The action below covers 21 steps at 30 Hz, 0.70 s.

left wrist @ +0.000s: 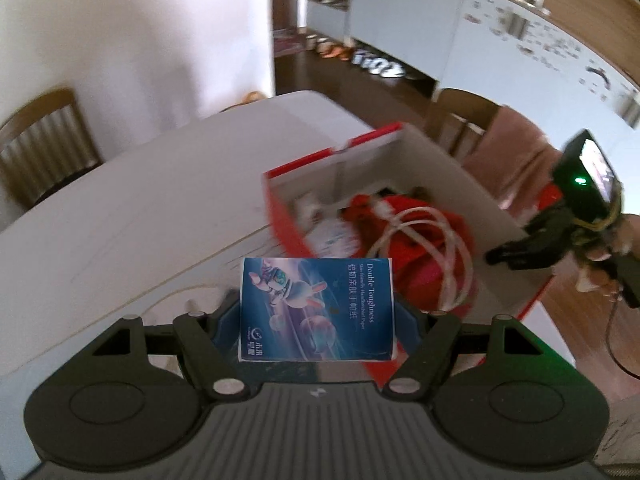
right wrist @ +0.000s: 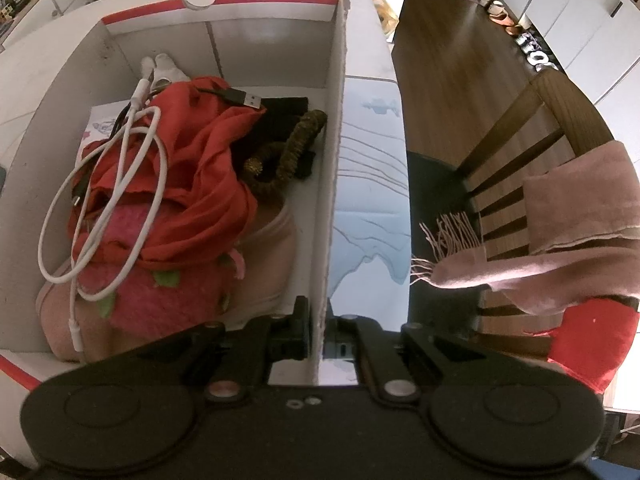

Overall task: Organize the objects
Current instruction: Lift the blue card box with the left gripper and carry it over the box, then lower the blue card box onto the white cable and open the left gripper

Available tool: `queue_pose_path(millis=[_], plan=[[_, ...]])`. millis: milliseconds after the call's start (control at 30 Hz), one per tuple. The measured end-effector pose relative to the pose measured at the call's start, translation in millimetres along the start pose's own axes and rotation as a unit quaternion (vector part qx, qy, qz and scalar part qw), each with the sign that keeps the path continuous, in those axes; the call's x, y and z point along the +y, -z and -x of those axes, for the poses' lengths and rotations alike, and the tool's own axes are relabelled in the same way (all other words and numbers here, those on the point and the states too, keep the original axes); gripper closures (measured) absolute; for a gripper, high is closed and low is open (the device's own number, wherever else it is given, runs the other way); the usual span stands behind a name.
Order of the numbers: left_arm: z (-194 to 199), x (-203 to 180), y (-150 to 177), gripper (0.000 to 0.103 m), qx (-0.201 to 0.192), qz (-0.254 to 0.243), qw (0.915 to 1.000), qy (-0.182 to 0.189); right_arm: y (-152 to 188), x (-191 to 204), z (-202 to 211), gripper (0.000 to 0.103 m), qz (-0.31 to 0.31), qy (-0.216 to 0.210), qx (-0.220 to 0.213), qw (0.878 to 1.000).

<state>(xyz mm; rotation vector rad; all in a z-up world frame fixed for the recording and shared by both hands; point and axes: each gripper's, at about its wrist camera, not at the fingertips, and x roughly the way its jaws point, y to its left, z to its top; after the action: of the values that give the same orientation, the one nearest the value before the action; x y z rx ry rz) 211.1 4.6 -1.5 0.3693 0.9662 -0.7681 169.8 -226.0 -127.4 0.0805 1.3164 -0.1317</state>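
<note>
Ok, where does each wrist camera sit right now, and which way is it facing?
Left wrist: behind the left gripper, shut on a blue tissue pack, facing the table and open box; the right gripper shows at the box's far wall.
Right wrist: above the right gripper, shut on the box wall, looking down inside.
Shared: box, white cable, red cloth.

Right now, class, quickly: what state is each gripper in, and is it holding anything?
Left gripper: closed on the blue tissue pack.
Right gripper: closed on the side wall of the red-and-white box.
</note>
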Motion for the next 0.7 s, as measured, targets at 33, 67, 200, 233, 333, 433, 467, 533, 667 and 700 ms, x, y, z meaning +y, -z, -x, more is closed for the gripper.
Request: queue_pose_path(millis=[33, 67, 200, 233, 333, 433, 467, 533, 667, 700], plan=[[-2.5, -7.4, -3.3, 0.028, 0.0, -0.009, 0.9999, 0.004, 0.1, -0.1, 0.0, 0.1, 0.001, -0.001, -0.001, 1.0], [-4.4, -14.4, -5.8, 0.028, -0.001, -0.018, 0.9998, 0.008, 0.1, -0.3, -0.1, 0.1, 0.001, -0.001, -0.001, 1.0], [-16.0, -42.6, -14.2, 0.028, -0.001, -0.045, 0.9988, 0.019, -0.2, -1.1, -0.6, 0.1, 0.002, -0.003, -0.003, 1.0], [-19.2, -48.6, -16.8, 0.028, 0.0, -0.049, 0.9986, 0.021, -0.3, -1.2, -0.5, 0.1, 0.003, -0.003, -0.004, 1.0], [-30.6, -61.7, -21.7, 0.028, 0.002, -0.059, 0.998, 0.025, -0.7, -1.8, -1.1, 0.1, 0.002, -0.005, -0.005, 1.0], [-41.4, -72.7, -25.4, 0.028, 0.005, -0.07, 0.9973, 0.024, -0.8, -2.7, -1.4, 0.1, 0.002, -0.006, -0.005, 1.0], [-45.3, -75.9, -26.2, 0.028, 0.006, -0.072, 0.9971, 0.023, -0.9, -2.7, -1.5, 0.1, 0.002, -0.006, -0.005, 1.0], [-54.1, -81.4, -28.0, 0.028, 0.009, -0.075, 0.9967, 0.027, -1.0, -2.8, -1.7, 0.1, 0.001, -0.006, -0.005, 1.0], [-72.1, -94.6, -28.1, 0.028, 0.016, -0.097, 0.9949, 0.021, -1.2, -2.6, -1.6, 0.1, 0.002, -0.007, -0.006, 1.0], [-77.3, -96.1, -28.2, 0.028, 0.021, -0.098, 0.9948, 0.021, -1.4, -2.2, -1.8, 0.1, 0.002, -0.006, -0.006, 1.0]])
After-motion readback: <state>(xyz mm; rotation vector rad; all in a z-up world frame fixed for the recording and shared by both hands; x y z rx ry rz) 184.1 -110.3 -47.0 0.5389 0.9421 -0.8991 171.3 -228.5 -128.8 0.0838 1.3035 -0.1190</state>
